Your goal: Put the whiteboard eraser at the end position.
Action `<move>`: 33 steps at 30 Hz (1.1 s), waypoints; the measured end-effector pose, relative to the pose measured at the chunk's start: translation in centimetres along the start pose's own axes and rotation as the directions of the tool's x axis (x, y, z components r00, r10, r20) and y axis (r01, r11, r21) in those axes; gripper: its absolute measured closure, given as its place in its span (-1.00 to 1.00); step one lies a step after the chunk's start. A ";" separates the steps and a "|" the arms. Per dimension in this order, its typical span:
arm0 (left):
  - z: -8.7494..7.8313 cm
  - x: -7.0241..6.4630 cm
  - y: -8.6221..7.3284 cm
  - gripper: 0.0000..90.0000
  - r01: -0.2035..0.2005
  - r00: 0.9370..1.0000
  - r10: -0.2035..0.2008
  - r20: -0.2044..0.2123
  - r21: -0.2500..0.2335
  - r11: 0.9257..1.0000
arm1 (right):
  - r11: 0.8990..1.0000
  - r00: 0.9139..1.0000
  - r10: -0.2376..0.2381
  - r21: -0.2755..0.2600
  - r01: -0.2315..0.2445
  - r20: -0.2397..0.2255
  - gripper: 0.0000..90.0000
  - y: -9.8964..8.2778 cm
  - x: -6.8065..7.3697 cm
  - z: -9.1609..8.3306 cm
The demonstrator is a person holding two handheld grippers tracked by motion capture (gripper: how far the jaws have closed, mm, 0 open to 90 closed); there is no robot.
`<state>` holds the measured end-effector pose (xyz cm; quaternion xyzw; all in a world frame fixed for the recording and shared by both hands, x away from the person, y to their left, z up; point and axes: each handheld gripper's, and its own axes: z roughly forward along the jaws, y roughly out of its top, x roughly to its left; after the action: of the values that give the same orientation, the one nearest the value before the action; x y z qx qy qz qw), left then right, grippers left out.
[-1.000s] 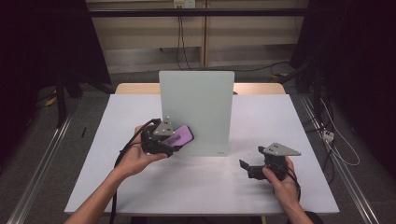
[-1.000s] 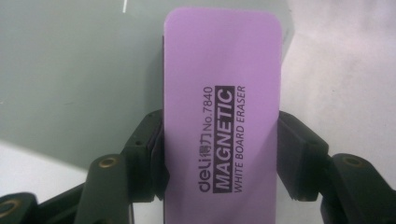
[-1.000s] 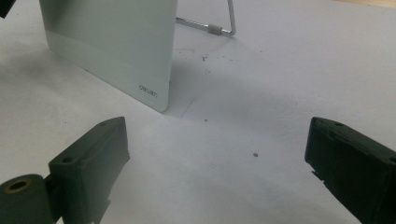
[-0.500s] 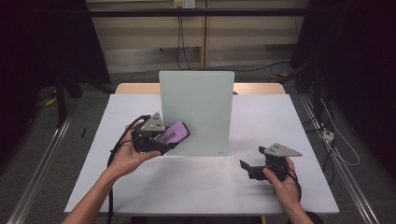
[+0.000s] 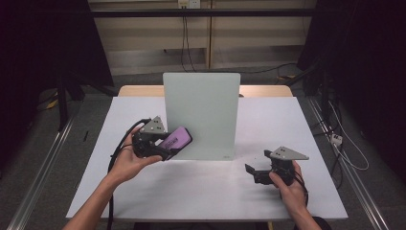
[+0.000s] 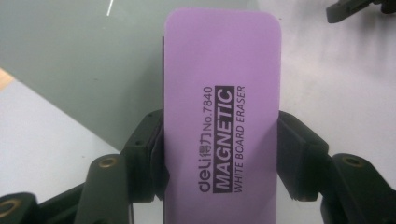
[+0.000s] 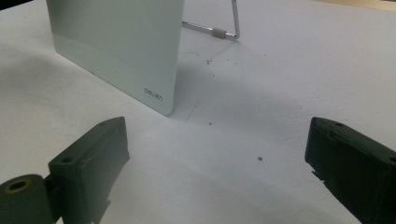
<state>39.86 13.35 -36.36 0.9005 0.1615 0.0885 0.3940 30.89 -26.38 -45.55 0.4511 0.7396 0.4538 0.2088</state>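
Left gripper point(image 5: 160, 146), held in your left hand, clamps a purple magnetic whiteboard eraser point(image 6: 222, 107) by its long edges, at the lower left edge of the upright whiteboard point(image 5: 203, 112), toward 8 o'clock. Right gripper point(image 5: 253, 171), at 4 o'clock from the board, rests on the white table point(image 5: 201, 191), jaws wide apart with nothing between them.

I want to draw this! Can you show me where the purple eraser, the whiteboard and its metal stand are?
eraser point(image 6: 222, 116), left gripper view, its printed purple face
whiteboard point(image 5: 201, 112), high view, middle of its front
stand point(image 7: 235, 21), right gripper view, the upright wire leg
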 end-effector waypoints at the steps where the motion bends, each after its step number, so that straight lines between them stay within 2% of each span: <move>1: 0.1 -0.1 0.0 -0.09 0.000 1.000 0.000 0.002 0.006 1.000 | 1.000 1.000 0.003 0.000 -0.003 0.002 -0.87 0.0 0.0 0.0; 2: 0.1 -0.2 0.1 -0.09 0.001 1.000 -0.001 0.016 0.015 1.000 | 1.000 1.000 0.008 0.002 -0.008 0.006 -0.87 0.0 0.0 0.1; 4: 0.4 -0.5 0.2 -0.09 -0.003 1.000 0.003 0.015 0.015 1.000 | 1.000 1.000 0.009 0.005 -0.009 0.009 -0.87 -0.1 -0.1 0.1; 7: 0.6 -0.7 0.4 -0.09 -0.013 0.999 0.012 0.037 0.024 1.000 | 1.000 1.000 0.008 0.002 -0.008 0.007 -0.87 -0.1 -0.1 -0.1; 10: 0.8 -0.9 0.5 -0.09 -0.012 1.000 0.011 0.029 0.029 1.000 | 1.000 1.000 0.002 -0.001 -0.002 0.005 -0.87 -0.1 -0.2 -0.2; 13: 1.1 -1.3 0.6 -0.09 -0.009 0.999 0.007 0.037 0.057 0.998 | 1.000 1.000 0.000 -0.004 0.000 -0.001 -0.87 -0.2 -0.2 -0.2; 17: 1.7 -1.9 0.9 -0.09 -0.029 0.999 0.027 0.042 0.061 0.998 | 1.000 1.000 -0.001 -0.005 0.001 -0.004 -0.87 -0.2 -0.2 -0.3; 19: 1.9 -2.2 1.0 -0.09 -0.030 0.998 0.026 0.057 0.070 0.997 | 1.000 1.000 0.000 -0.006 0.000 -0.004 -0.87 -0.2 -0.2 -0.4; 21: 2.0 -2.3 1.2 -0.09 -0.049 0.997 0.043 0.069 0.093 0.994 | 1.000 1.000 0.003 -0.007 -0.003 -0.007 -0.87 -0.2 -0.2 -0.4; 22: 2.1 -2.4 1.2 -0.09 -0.046 0.997 0.041 0.063 0.080 0.996 | 1.000 1.000 0.004 -0.008 -0.004 -0.009 -0.87 -0.2 -0.2 -0.4; 29: 2.5 -2.8 1.4 -0.09 -0.063 0.993 0.052 0.109 0.099 0.993 | 1.000 1.000 0.004 -0.009 -0.004 -0.011 -0.87 -0.2 -0.3 -0.3; 31: 2.7 -2.9 1.4 -0.09 -0.062 0.993 0.052 0.105 0.102 0.993 | 1.000 1.000 0.005 -0.008 -0.006 -0.013 -0.87 -0.2 -0.3 -0.3; 32: 2.9 -3.0 1.4 -0.09 -0.059 0.992 0.047 0.121 0.099 0.993 | 1.000 1.000 0.005 -0.008 -0.005 -0.015 -0.87 -0.2 -0.3 -0.3; 33: 3.0 -3.0 1.4 -0.09 -0.059 0.992 0.048 0.119 0.093 0.994 | 1.000 1.000 0.006 -0.008 -0.006 -0.016 -0.87 -0.2 -0.3 -0.2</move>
<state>38.22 9.28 -37.44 0.9260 0.1183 0.0384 0.3565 30.78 -26.83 -45.65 0.4489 0.7381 0.4607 0.2033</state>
